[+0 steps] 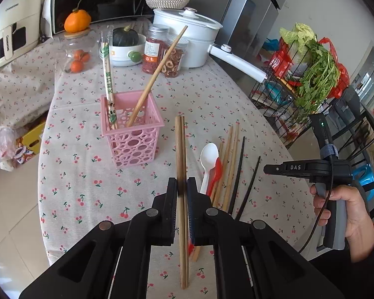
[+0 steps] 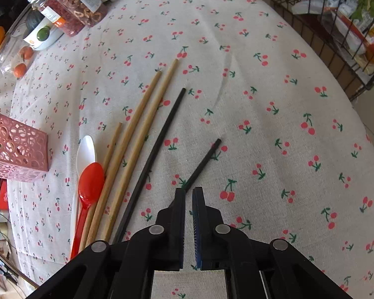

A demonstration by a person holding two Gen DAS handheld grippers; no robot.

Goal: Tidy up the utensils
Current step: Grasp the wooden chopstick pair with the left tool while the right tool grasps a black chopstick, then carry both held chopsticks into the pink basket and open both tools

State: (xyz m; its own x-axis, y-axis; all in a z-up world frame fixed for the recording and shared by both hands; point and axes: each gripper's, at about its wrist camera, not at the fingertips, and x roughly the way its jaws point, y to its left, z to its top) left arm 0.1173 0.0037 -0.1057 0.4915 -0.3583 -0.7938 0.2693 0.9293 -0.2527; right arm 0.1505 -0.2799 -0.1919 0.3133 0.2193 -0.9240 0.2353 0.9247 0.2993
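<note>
A pink perforated basket (image 1: 132, 134) stands on the cherry-print tablecloth (image 1: 212, 94), holding a patterned pair of chopsticks (image 1: 109, 84) leaning left and one plain wooden chopstick (image 1: 157, 74) leaning right. Behind it a white bowl (image 1: 123, 54) carries a dark squash, with two jars (image 1: 162, 49) of dried red food just beside it.

The left gripper (image 1: 182, 194) hangs above the table with its jaws closed tight on a brown chopstick pair (image 1: 181, 164), which runs straight away from the camera, its far end toward the basket.

The right gripper (image 2: 189, 199), held in a hand (image 1: 344, 214) out to the side, hovers low with only a narrow gap between its jaws and nothing in them, just above the short black chopstick (image 2: 204, 162). Beside that lie a long black chopstick (image 2: 157, 149), three wooden chopsticks (image 2: 142, 129), a red spoon (image 2: 88, 191) and a white spoon (image 2: 85, 149), all pointing roughly the same way.
</note>
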